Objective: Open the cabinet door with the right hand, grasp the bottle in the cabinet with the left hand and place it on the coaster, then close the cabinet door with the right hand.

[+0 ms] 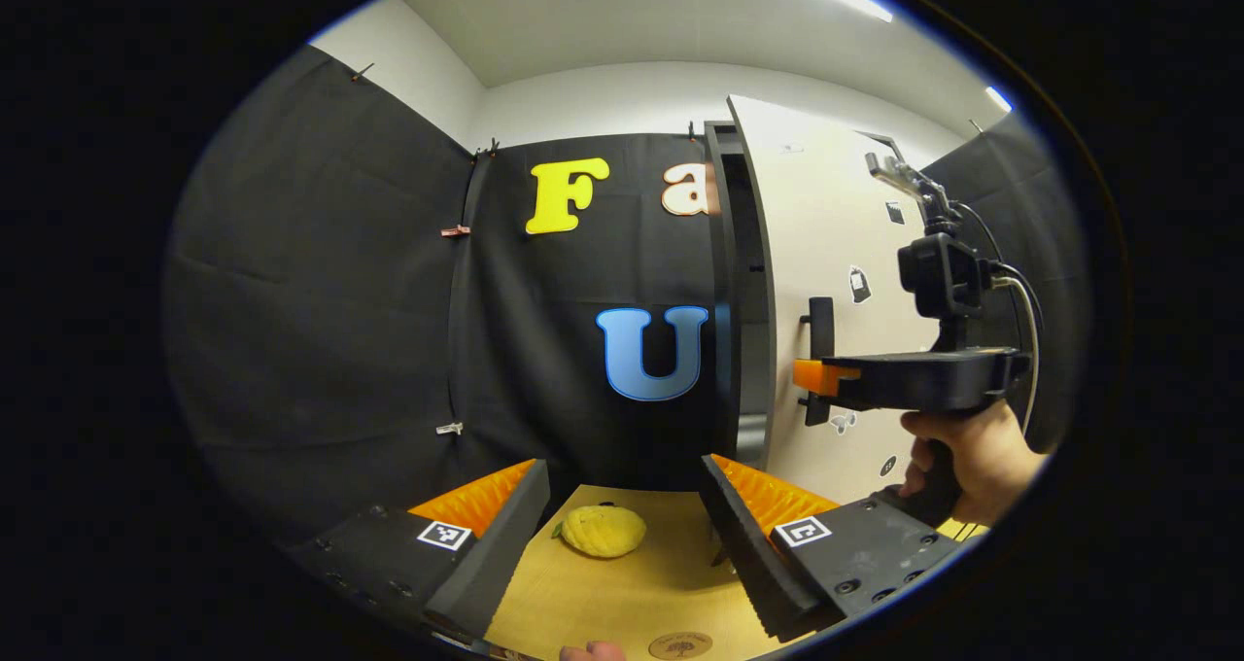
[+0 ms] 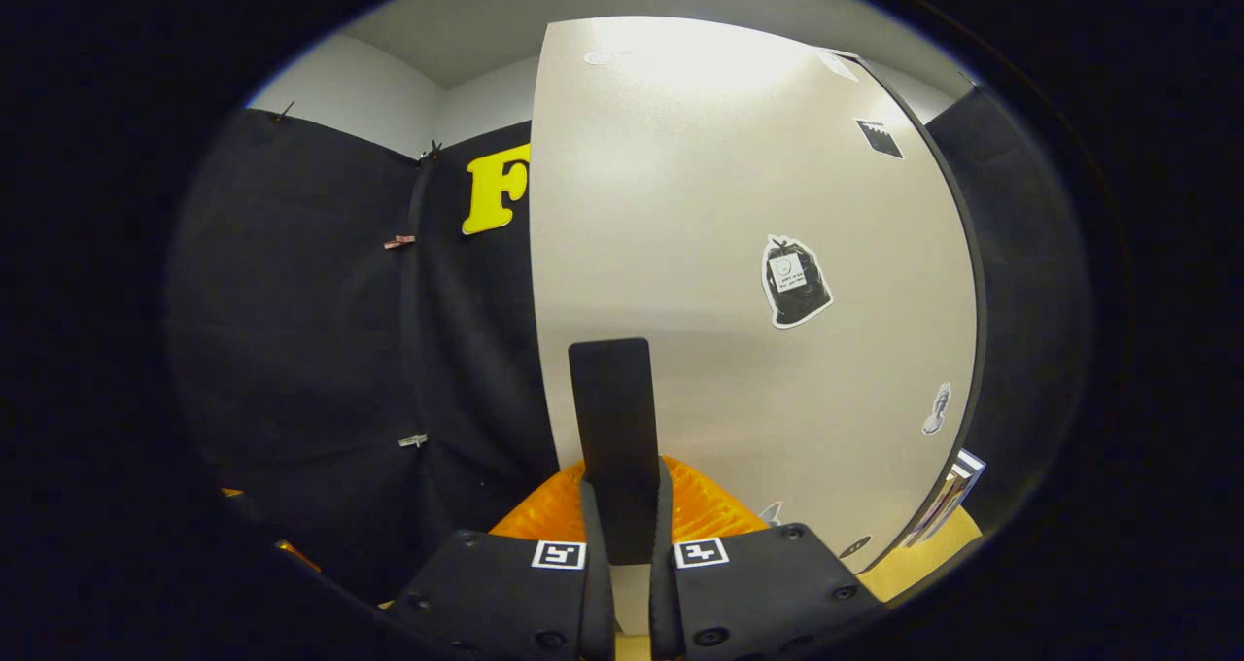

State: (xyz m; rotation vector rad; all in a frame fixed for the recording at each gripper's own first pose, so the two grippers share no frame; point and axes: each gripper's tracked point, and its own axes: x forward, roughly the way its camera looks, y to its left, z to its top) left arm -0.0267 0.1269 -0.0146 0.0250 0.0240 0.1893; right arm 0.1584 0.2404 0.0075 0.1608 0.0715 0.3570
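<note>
Right gripper [image 2: 622,535] clamps the black bar handle [image 2: 612,418] of the pale cabinet door [image 2: 739,204] — door slightly ajar. Left gripper [image 1: 622,535] jaws wide, holding nothing, above the wooden table [image 1: 632,593].

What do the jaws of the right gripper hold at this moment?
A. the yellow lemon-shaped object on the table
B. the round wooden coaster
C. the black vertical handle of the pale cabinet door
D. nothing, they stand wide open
C: in the right gripper view the right gripper has its jaws closed on the black vertical handle of the pale cabinet door.
</note>
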